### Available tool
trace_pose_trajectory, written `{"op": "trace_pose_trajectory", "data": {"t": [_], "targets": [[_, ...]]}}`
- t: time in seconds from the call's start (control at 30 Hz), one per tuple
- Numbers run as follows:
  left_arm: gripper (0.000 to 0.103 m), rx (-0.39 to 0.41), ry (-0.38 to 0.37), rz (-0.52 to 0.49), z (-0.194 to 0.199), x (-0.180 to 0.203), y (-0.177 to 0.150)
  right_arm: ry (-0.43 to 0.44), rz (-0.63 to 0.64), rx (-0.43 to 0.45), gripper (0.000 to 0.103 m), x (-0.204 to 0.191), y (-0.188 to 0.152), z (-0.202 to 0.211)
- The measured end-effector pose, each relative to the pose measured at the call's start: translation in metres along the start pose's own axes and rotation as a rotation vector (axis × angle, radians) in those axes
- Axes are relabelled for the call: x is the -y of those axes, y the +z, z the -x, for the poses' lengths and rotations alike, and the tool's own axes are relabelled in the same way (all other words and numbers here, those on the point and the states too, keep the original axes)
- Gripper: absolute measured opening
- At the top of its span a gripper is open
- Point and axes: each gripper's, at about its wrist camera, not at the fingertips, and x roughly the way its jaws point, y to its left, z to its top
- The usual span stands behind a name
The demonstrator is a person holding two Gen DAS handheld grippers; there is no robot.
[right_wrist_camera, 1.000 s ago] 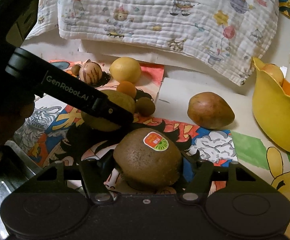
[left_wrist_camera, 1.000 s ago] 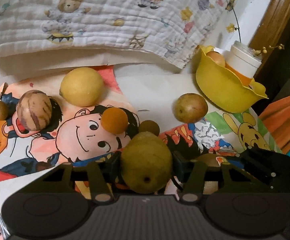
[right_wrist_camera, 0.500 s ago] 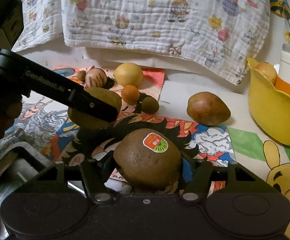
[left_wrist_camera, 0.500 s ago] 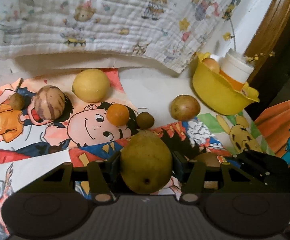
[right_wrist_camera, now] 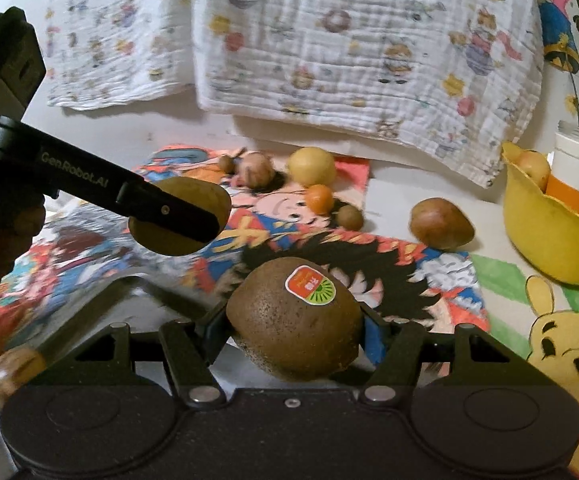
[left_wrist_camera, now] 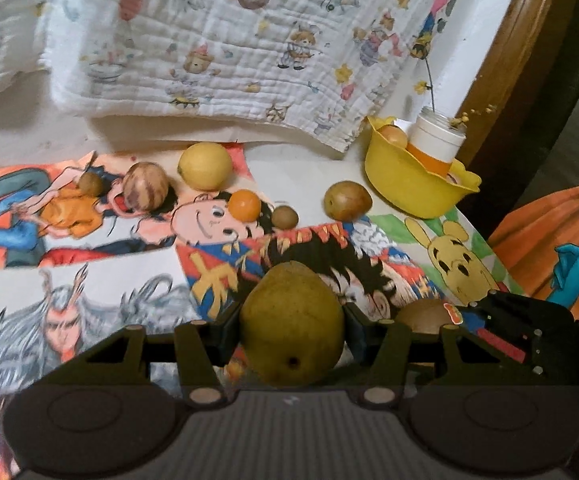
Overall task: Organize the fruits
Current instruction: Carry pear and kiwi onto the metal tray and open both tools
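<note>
Here the left hand-held gripper (left_wrist_camera: 292,330) grasps a pear (left_wrist_camera: 292,326), the right hand-held gripper (right_wrist_camera: 294,330) a kiwi (right_wrist_camera: 294,318).

I see a white quilted blanket (left_wrist_camera: 249,40) with cartoon prints hanging at the back, cartoon drawings (left_wrist_camera: 89,240) spread across the table, a Winnie-the-Pooh picture (right_wrist_camera: 569,344) at the right, and a white-and-orange jar (left_wrist_camera: 435,146) holding a twig
</note>
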Motion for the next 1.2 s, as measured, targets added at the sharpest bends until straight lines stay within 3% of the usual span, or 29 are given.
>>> {"op": "trace_pose_trajectory", "data": {"t": [0.27, 0.57, 1.2], "targets": [[0.057, -0.002, -0.003, 0.000, 0.036, 0.003, -0.036, 0.040, 0.010, -0.031, 0.067, -0.035, -0.020, 0.023], [0.057, -0.040, 0.016, -0.026, 0.044, 0.004, -0.064, 0.056, -0.002, -0.068, 0.067, -0.055, -0.038, 0.030], [0.058, -0.110, 0.050, -0.042, 0.028, -0.002, -0.077, 0.050, -0.016, -0.119, 0.067, -0.055, -0.045, 0.022]]}}
